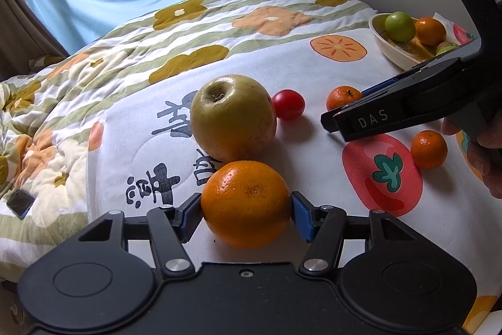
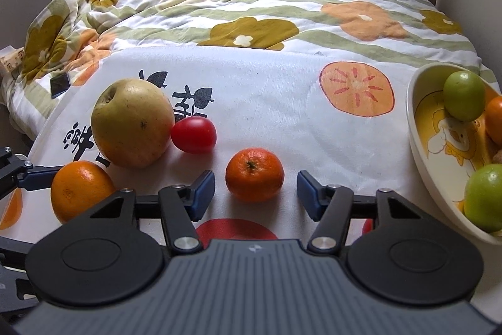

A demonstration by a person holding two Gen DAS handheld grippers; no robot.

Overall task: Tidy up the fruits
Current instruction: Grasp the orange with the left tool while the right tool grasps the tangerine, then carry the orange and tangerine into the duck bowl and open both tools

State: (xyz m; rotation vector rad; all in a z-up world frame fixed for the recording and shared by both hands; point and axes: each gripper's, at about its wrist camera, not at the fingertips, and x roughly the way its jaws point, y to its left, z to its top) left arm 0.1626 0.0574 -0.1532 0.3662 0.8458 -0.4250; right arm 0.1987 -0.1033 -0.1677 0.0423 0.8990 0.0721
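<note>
Partly done: cream cartoon-print bowl [image 2: 417, 146] at three o'clock holds some fruit. Left gripper [image 1: 246, 211] clamped on large round orange [image 1: 246, 203]; right gripper [image 2: 255, 193] open, straddling small mandarin [image 2: 254, 175], untouched.

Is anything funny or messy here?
A little. A dark phone lies on the rumpled quilt, away from the fruit. Nothing is spilled or squashed; the loose big orange, apple and tomato simply aren't in the bowl yet.

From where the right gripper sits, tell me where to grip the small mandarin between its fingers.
Grip the small mandarin across its widest middle, one pad on each side, coming from the near side as the right gripper points now. It sits stem up and clear of the red tomato, so both flanks look free; the jaws flank it without touching.
</note>
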